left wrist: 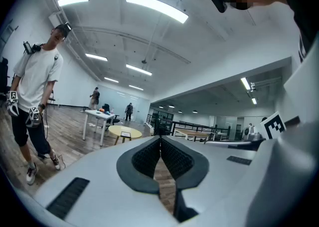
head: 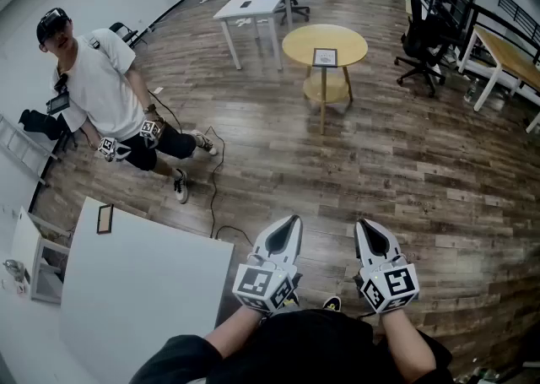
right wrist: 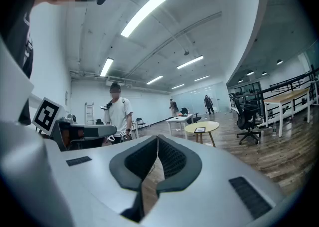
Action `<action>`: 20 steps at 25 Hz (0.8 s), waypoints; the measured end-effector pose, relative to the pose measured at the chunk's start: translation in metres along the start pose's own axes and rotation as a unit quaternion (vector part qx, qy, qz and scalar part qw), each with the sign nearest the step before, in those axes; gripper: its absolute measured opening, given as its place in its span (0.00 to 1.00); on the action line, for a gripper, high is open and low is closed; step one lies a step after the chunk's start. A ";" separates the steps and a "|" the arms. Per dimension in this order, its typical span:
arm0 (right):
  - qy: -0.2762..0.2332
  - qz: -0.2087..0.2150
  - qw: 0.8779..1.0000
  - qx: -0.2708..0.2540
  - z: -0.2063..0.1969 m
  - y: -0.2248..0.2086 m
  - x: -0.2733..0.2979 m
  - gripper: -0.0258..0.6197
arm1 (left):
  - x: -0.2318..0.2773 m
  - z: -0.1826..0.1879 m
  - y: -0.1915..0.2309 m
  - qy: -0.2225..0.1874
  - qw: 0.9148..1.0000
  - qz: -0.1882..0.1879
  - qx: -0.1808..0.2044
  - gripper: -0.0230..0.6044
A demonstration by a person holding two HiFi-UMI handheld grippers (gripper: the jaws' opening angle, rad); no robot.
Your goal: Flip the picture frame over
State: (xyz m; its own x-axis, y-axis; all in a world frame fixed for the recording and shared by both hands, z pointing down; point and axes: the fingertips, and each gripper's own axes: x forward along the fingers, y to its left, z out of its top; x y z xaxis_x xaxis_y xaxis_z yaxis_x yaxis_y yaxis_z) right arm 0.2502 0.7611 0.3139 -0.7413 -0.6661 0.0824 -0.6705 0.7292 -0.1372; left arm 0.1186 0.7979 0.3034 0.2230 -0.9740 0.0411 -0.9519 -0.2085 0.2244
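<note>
Picture frame (head: 325, 57) sat on the round yellow table (head: 299, 40), toward the side of the top that faced the grippers. I could not tell whether it lay flat or leaned on a stand. Both grippers were well apart from this table, on its near side, and pointed level toward it. The left gripper (head: 292, 222) had its jaws pressed together on nothing, and the right gripper (head: 364, 225) was closed and empty in the same way.

The step in hand was, I judge, only the approach. The person needed to come to the table first and spread one claw before reaching the frame. A thin frame gives little to pinch, so it seemed wise to take it by one edge, steady it with the other gripper, and turn it slowly, because the top was small.

Far left of the round table, a person in a white shirt (head: 101, 91) stood on the wooden plank floor (head: 354, 163). A long white table (head: 253, 7) stood behind the round table to its left, and a black office chair (head: 420, 40) just to its right.
</note>
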 end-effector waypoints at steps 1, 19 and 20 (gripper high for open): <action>0.000 0.006 1.000 0.000 0.000 0.003 0.001 0.07 | -0.002 0.001 0.000 -0.001 1.000 0.001 0.000 0.07; -0.004 0.002 1.000 0.007 -0.003 0.030 0.019 0.07 | -0.019 0.006 0.030 -0.008 1.000 -0.002 -0.006 0.07; -0.004 0.001 1.000 0.009 -0.004 0.032 0.021 0.07 | -0.021 0.005 0.034 -0.007 1.000 0.000 -0.007 0.07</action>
State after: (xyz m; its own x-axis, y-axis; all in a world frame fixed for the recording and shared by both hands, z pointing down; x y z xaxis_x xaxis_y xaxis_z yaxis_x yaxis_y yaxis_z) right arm 0.2129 0.7707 0.3153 -0.7417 -0.6665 0.0753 -0.6689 0.7269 -0.1556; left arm 0.0801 0.8104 0.3052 0.2205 -0.9750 0.0275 -0.9487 -0.2078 0.2384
